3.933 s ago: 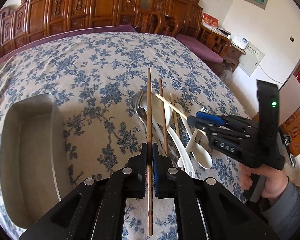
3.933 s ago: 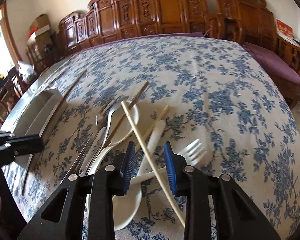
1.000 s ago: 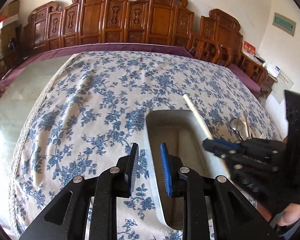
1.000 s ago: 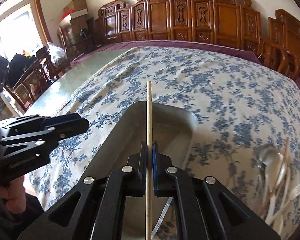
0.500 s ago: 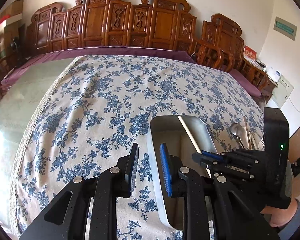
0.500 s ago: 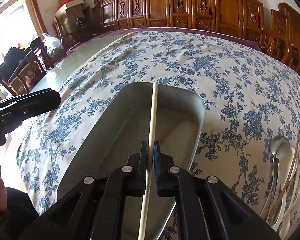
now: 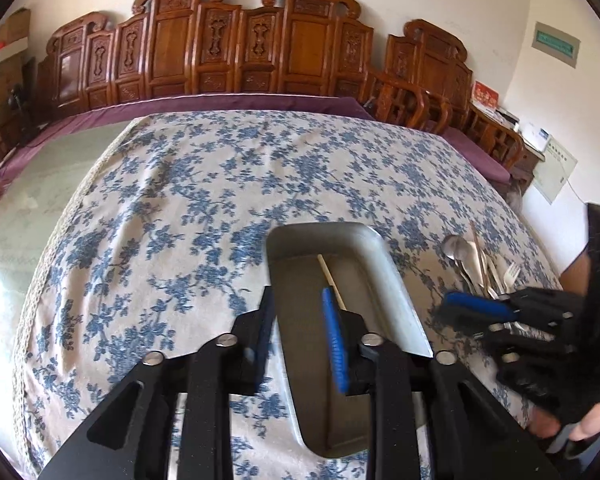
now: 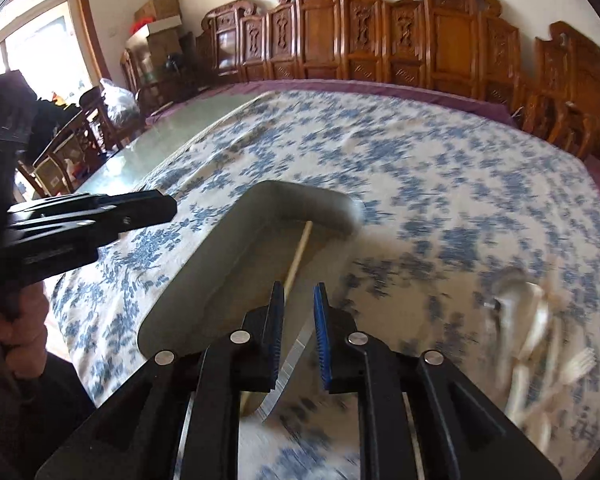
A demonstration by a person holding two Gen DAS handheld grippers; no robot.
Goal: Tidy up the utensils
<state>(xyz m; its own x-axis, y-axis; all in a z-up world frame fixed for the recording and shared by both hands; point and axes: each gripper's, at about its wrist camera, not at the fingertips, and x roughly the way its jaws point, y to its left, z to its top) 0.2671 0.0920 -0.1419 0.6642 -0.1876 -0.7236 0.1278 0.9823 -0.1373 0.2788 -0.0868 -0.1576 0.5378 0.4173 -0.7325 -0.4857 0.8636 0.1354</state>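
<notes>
A blue-flowered tablecloth (image 7: 204, 200) is covering the tabletop, and a metal tray (image 7: 384, 264) is sitting on it. The left hand-held gripper (image 7: 298, 320) is hovering over the tray's near end, its jaws opening with nothing between them. The right hand-held gripper (image 8: 298, 316) is opening too, empty, above the tray's edge. A pale chopstick (image 8: 298, 254) is lying inside the tray. The remaining utensils (image 7: 480, 264) are lying piled beside the tray.
</notes>
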